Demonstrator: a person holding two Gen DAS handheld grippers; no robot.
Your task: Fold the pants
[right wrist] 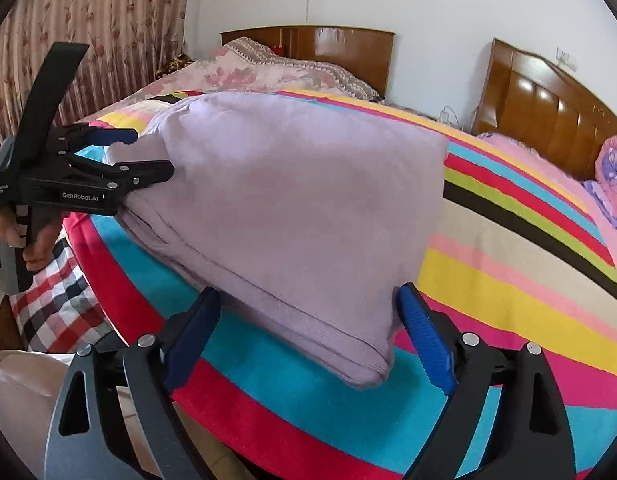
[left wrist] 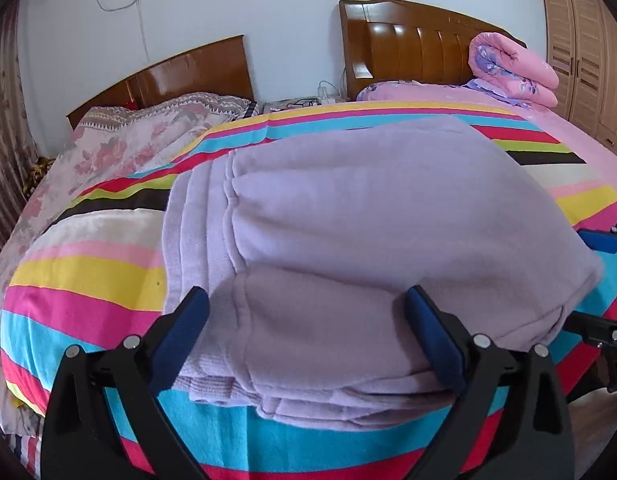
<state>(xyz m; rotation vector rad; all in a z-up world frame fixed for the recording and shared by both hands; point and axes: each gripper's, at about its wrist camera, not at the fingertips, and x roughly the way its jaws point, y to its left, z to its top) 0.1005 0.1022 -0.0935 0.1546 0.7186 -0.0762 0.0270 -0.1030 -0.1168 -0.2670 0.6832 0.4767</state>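
Observation:
The lavender pants (left wrist: 368, 216) lie folded into a thick stack on the striped bedspread (left wrist: 80, 276). My left gripper (left wrist: 306, 300) is open, and its two blue pads straddle the near edge of the stack. In the right wrist view the same pants (right wrist: 300, 200) show as a flat bundle. My right gripper (right wrist: 308, 296) stands open around their near right corner. The left gripper (right wrist: 144, 152) appears there at the bundle's left end, held by a hand (right wrist: 38, 240). One of the right gripper's pads (left wrist: 600, 241) peeks in at the left view's right edge.
A second bed with a floral cover (left wrist: 120, 140) lies beyond on the left, by a curtain (right wrist: 108, 20). A rolled pink quilt (left wrist: 512, 68) sits against a wooden headboard (left wrist: 408, 44). A wardrobe (left wrist: 584, 52) stands at the right. A checked cloth (right wrist: 64, 300) hangs below the bed edge.

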